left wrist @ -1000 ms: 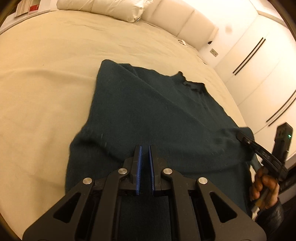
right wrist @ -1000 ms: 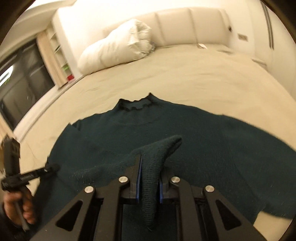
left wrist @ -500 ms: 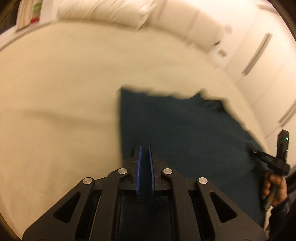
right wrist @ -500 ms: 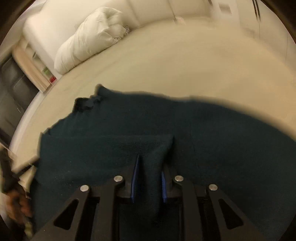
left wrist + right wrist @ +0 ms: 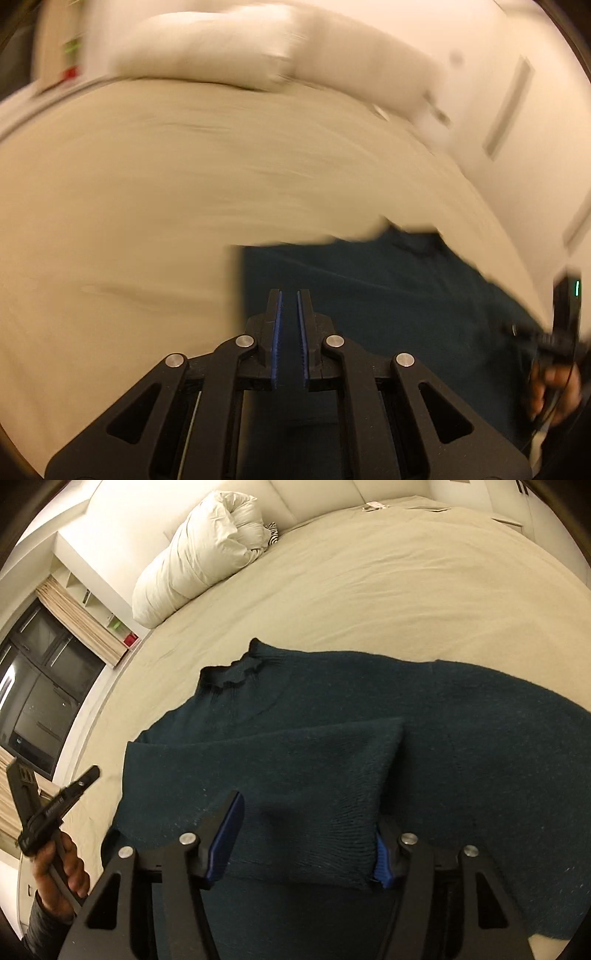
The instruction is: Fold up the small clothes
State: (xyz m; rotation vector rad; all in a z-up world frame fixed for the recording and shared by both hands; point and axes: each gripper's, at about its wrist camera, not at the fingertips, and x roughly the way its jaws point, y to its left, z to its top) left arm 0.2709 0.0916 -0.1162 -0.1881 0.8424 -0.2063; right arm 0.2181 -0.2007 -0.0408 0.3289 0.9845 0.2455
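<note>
Teal sweater [image 5: 332,746] x1 on bed [image 5: 369,590]; right tool [image 5: 308,834] spread wide, left tool [image 5: 289,325] near-closed, gripping nothing.

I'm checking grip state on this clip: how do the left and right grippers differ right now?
The right gripper has its jaws spread wide, the sweater's folded sleeve lying loose between them; the left gripper shows only a narrow slit between its blue pads. The right wrist view is sharp, the left wrist view motion-blurred. Both hover over the dark teal sweater on the bed.
</note>
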